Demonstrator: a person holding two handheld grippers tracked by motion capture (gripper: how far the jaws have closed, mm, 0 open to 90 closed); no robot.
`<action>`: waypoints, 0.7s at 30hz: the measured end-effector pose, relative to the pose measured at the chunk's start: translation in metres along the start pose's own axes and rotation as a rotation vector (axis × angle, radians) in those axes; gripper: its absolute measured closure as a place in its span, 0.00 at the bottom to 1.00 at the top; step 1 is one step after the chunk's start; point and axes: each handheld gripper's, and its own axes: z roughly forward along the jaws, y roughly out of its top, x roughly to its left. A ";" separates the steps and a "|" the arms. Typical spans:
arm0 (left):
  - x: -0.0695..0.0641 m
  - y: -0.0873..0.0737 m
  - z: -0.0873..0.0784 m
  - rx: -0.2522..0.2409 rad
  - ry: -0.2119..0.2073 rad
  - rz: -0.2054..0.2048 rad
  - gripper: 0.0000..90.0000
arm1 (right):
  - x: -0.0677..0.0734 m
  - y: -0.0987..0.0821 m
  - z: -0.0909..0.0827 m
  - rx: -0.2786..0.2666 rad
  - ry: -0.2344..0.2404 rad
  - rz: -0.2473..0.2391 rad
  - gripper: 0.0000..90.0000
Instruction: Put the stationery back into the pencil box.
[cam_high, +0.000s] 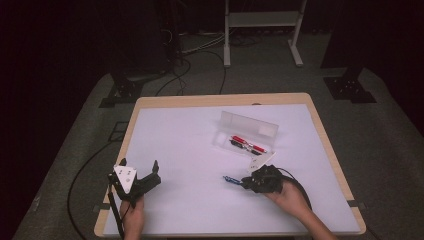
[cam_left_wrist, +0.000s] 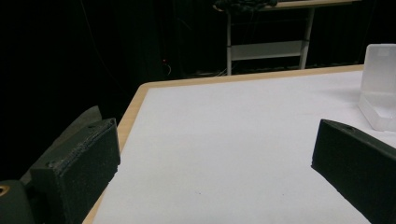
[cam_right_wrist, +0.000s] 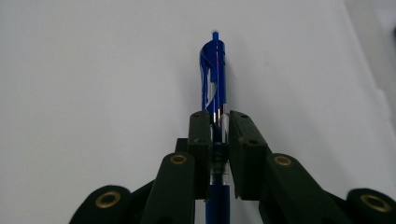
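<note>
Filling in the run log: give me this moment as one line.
right gripper: shut on blue pen | left gripper: open, empty | pen case: open, red pens inside | table

- White table (cam_high: 190, 150) with pale wood edge – stands on grey floor mat (cam_high: 385, 145).
- Red and black pens (cam_high: 247, 145) lie inside the clear case.
- White metal frame (cam_high: 262, 20) beyond table – black cables (cam_high: 180, 75) trail nearby.
</note>
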 end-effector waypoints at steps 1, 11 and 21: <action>0.000 0.000 0.000 0.000 0.000 0.000 0.00 | 0.000 0.000 0.000 0.000 0.000 0.000 0.88; 0.001 0.000 0.000 0.002 0.001 0.000 0.00 | -0.031 0.018 -0.010 -0.019 -0.044 0.021 0.88; 0.001 0.000 0.000 0.002 0.000 -0.001 0.00 | -0.053 0.031 -0.012 -0.011 -0.082 0.021 0.88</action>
